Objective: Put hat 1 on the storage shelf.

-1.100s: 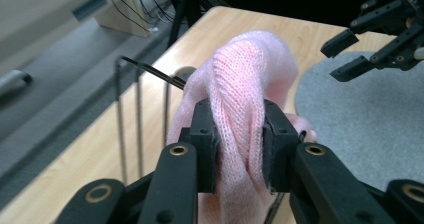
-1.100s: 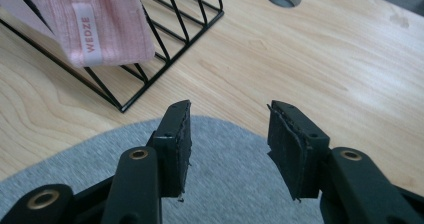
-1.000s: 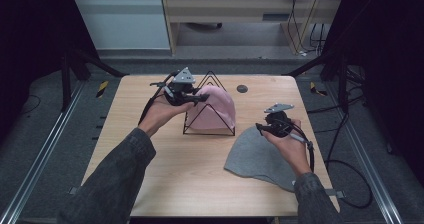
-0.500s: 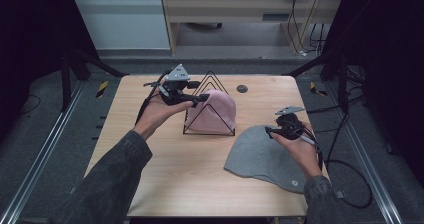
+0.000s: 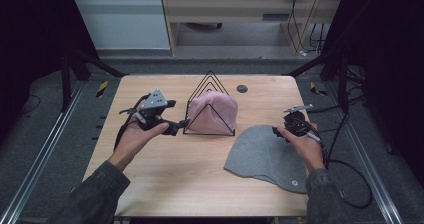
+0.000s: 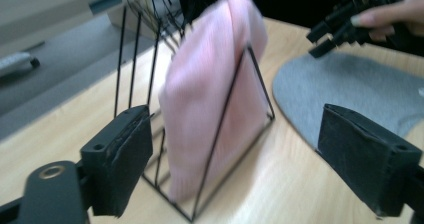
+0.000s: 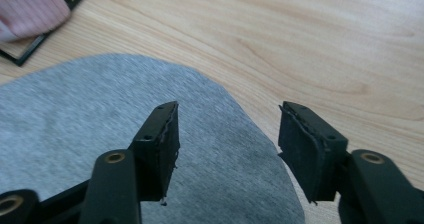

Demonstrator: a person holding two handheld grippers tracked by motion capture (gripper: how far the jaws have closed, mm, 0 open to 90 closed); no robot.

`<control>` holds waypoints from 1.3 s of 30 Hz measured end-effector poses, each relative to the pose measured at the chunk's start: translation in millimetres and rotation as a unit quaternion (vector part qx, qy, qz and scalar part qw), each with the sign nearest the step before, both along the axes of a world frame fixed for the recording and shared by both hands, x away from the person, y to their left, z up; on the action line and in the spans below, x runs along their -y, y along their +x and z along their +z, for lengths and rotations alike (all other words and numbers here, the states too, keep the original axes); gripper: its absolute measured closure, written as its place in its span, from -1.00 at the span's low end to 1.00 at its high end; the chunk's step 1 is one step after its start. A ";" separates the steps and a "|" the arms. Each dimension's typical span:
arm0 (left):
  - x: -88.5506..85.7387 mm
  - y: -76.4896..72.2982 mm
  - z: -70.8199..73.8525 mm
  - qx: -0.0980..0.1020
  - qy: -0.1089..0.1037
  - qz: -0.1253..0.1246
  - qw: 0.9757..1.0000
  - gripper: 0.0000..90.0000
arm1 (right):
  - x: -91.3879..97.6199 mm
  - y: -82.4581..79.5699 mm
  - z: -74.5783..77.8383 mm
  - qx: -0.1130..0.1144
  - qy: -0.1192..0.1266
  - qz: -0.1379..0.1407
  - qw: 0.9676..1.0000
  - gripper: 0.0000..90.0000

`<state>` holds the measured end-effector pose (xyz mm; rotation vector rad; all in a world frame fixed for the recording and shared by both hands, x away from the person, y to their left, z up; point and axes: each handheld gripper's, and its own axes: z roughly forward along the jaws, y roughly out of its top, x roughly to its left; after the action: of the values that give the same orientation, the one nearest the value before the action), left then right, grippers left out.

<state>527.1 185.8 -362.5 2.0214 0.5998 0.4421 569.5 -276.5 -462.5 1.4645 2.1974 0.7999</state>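
Note:
A pink beanie point(image 5: 212, 112) point(image 6: 210, 94) sits tucked inside a black wire rack point(image 5: 208, 86) point(image 6: 220, 134) at the middle of the wooden table point(image 5: 165, 169). A grey beanie point(image 5: 262, 156) point(image 7: 85, 119) point(image 6: 350, 86) lies flat at the right. My left gripper point(image 5: 181, 124) point(image 6: 250, 164) is open just left of the rack, its jaws wide apart with nothing between them. My right gripper point(image 5: 275, 132) point(image 7: 227, 149) is open above the grey beanie's top edge, holding nothing. In the left gripper view the right gripper point(image 6: 345, 19) appears far off, held by a hand.
A small dark round disc point(image 5: 242, 88) lies near the table's far edge, behind the rack. Cables point(image 5: 345, 184) trail off the right side. Black frame posts point(image 5: 70, 69) stand at both far corners, with a shelf unit point(image 5: 235, 9) beyond.
My left gripper has drawn back leftward and lower, away from the rack's top. My right gripper has shifted right and slightly down along the grey beanie's edge.

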 end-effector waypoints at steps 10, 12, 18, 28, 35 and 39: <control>-25.3 -33.4 -47.6 -0.031 0.031 0.012 0.999 -0.75 | -0.2 9.7 -14.1 -0.023 -0.009 -0.009 1.000 -0.02; -26.6 -35.5 -50.5 -0.035 0.031 0.013 0.999 -0.75 | -0.1 10.4 -15.2 -0.027 -0.008 -0.010 1.000 -0.01; -37.6 -46.5 -62.6 -0.042 0.040 0.020 0.998 -0.75 | -1.1 12.5 -19.2 -0.037 -0.011 -0.006 0.999 0.03; -56.6 -58.0 -76.9 -0.057 0.054 0.033 0.996 -0.73 | -0.8 8.1 -21.2 -0.037 -0.002 0.009 0.999 0.48; -73.9 -55.6 -85.1 -0.085 0.034 0.056 0.994 -0.72 | 1.6 3.8 -22.1 -0.043 0.024 0.016 0.999 0.82; -74.6 -55.1 -86.1 -0.091 0.030 0.057 0.994 -0.72 | 0.3 -0.5 -22.4 -0.042 0.030 0.020 0.998 0.88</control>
<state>472.0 260.4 -448.6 2.1062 0.8261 0.3497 568.9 -276.8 -485.0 1.5128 2.2902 0.8387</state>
